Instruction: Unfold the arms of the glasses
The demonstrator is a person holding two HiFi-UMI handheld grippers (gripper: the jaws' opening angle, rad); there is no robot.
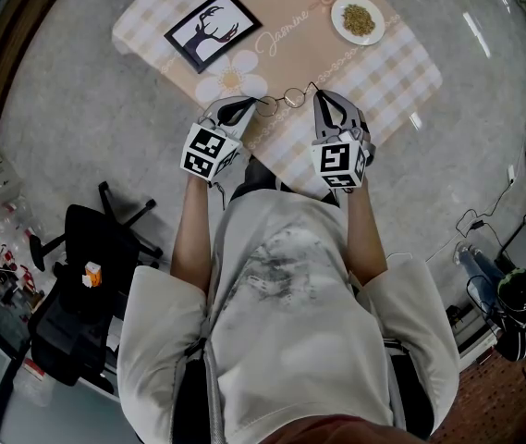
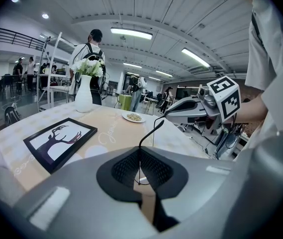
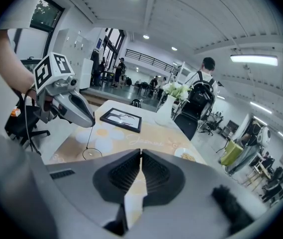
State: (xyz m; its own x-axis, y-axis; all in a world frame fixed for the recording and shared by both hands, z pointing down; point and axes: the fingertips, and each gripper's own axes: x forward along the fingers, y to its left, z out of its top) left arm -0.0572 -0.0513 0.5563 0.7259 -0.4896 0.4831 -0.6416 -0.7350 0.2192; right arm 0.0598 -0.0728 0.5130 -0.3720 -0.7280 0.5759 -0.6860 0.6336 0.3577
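Wire-rimmed glasses (image 1: 281, 103), long axis running left-right over the tabletop (image 1: 383, 63): left tool (image 1: 248, 108) clenched on one thin arm, right tool (image 1: 320, 96) clamped shut just beside the far end.

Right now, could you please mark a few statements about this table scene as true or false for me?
1. The jaws of the left gripper hold an arm of the glasses. True.
2. The plate is empty. False: it holds pale food.
3. The framed picture lies flat on the tablecloth. True.
4. The vase has tipped over. False: it stands upright.
5. The jaws of the right gripper stand wide apart. False: they are nearly together.
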